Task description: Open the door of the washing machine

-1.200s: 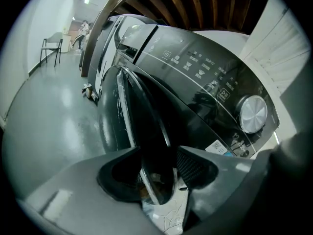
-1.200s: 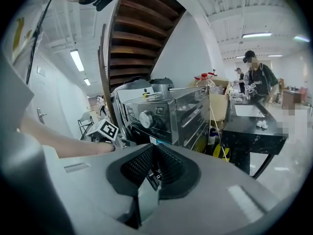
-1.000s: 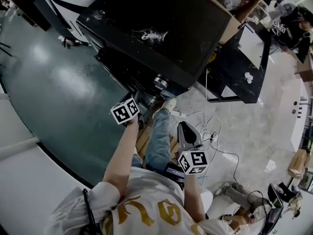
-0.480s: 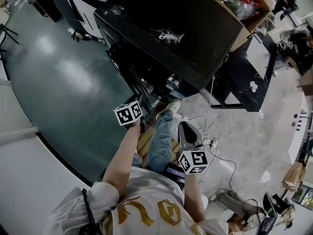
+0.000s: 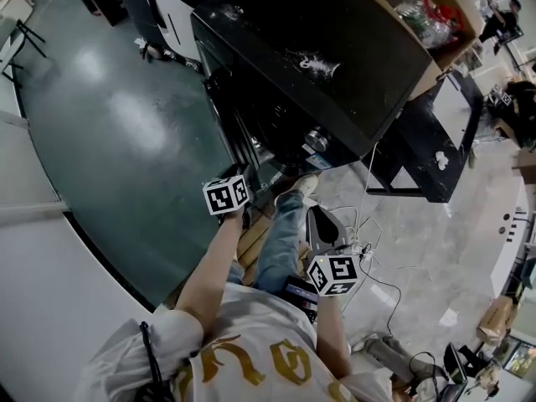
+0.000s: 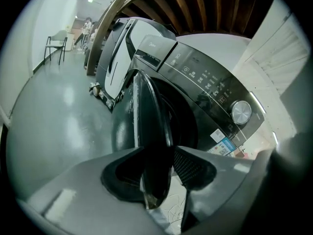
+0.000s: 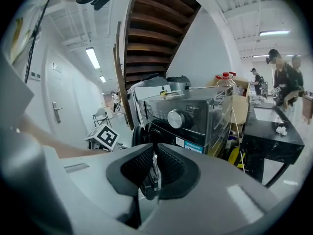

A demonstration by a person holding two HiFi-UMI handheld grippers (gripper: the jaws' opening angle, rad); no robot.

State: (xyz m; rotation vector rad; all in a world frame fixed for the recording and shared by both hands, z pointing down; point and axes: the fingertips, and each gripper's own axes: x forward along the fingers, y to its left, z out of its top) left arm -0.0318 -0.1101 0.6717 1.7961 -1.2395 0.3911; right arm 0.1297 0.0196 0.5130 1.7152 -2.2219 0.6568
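The black washing machine stands ahead of me, its front facing my left side. Its round dark door hangs swung out from the front, below the control panel with a silver knob. My left gripper is shut on the door's edge, which runs up between the pads; in the head view its marker cube sits close to the machine's front. My right gripper hangs lower right, apart from the machine, jaws shut with nothing between them.
A black table stands right of the machine, and a cardboard box with bottles sits beside its top. Cables lie on the floor by my shoe. A white appliance, a chair and people are farther off.
My left gripper has drawn away from the machine's front with the door edge in it. The right gripper drifted slightly, and the head view shifted so the machine sits further right.
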